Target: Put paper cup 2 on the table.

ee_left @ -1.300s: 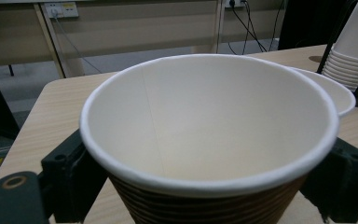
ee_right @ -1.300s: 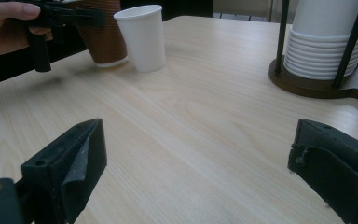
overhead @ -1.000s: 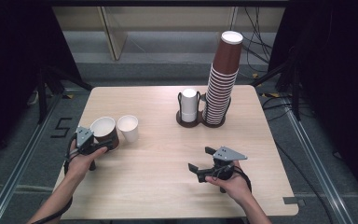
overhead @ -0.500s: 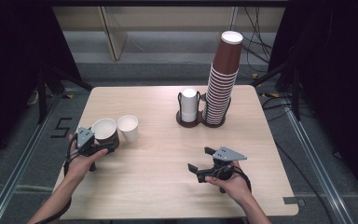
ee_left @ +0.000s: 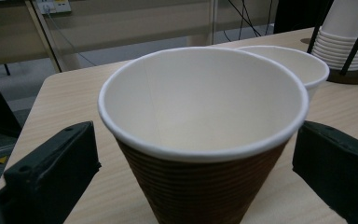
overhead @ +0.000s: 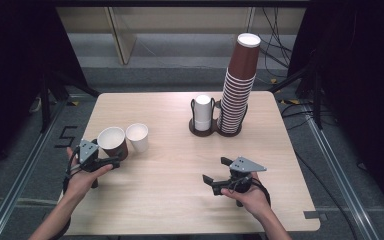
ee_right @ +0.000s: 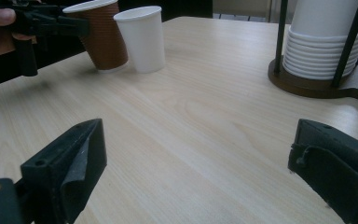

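Observation:
A brown ribbed paper cup (overhead: 112,142) with a white inside stands upright near the table's left edge, touching a white paper cup (overhead: 138,137) on its right. My left gripper (overhead: 109,154) is around the brown cup (ee_left: 200,140). Its jaws have just been opening, and both pads (ee_left: 56,172) now stand clear of the cup wall. My right gripper (overhead: 214,170) rests open over bare wood at the front right, with nothing between its fingers (ee_right: 70,163). The right gripper view shows both cups (ee_right: 100,37) far off at the upper left.
A dark two-slot holder (overhead: 215,131) at the back middle carries a short stack of white cups (overhead: 203,112) and a tall leaning stack of brown cups (overhead: 237,90). The wooden table (overhead: 180,200) has dark floor and rails on all sides.
The left gripper's jaws stand wider around the brown cup than a second ago, and the cup has kept its place. The right gripper has not moved.

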### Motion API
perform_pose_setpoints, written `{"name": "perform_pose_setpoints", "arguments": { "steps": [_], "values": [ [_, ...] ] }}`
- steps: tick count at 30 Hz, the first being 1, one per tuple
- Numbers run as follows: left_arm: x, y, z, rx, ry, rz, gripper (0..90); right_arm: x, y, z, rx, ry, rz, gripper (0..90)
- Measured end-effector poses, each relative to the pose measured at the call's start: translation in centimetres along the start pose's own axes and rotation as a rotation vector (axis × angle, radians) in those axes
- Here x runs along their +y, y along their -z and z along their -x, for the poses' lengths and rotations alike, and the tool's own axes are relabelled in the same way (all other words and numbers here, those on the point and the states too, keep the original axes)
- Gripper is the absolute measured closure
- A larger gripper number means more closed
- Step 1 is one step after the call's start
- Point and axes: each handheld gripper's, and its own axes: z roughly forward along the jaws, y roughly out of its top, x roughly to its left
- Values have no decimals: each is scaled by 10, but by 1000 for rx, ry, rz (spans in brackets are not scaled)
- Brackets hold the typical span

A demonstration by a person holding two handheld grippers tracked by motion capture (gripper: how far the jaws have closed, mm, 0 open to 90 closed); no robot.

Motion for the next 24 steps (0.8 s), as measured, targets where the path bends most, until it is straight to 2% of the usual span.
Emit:
{"name": "perform_pose_setpoints", "arguments": {
  "steps": [1,4,5,7,12,13,15,17,20,24],
  "values": [
    [-1,3,0,0,-11,-2,0,0,0,0,-2,4,2,43],
    [-2,10,0,-5,-9,0,0,0,0,0,0,0,0,43],
    [-2,12,0,-7,-5,4,0,0,0,0,-14,10,-7,43],
    [-2,17,0,-1,-4,-1,0,-1,-1,1,1,11,-1,43],
    [-3,27,2,-2,-2,0,0,-1,0,0,4,-2,-10,43],
    [-4,28,3,-6,-3,7,0,-1,-1,1,2,23,-2,44],
    [-4,33,3,0,0,3,0,-1,-1,1,-1,7,-6,43],
    [-4,37,3,-4,2,11,0,-1,0,2,-15,27,2,43],
    [-4,44,4,-2,3,9,0,-1,0,2,-24,32,-2,43],
    [-3,53,4,0,7,29,0,-1,0,1,-8,8,-7,43]
  ]
}}
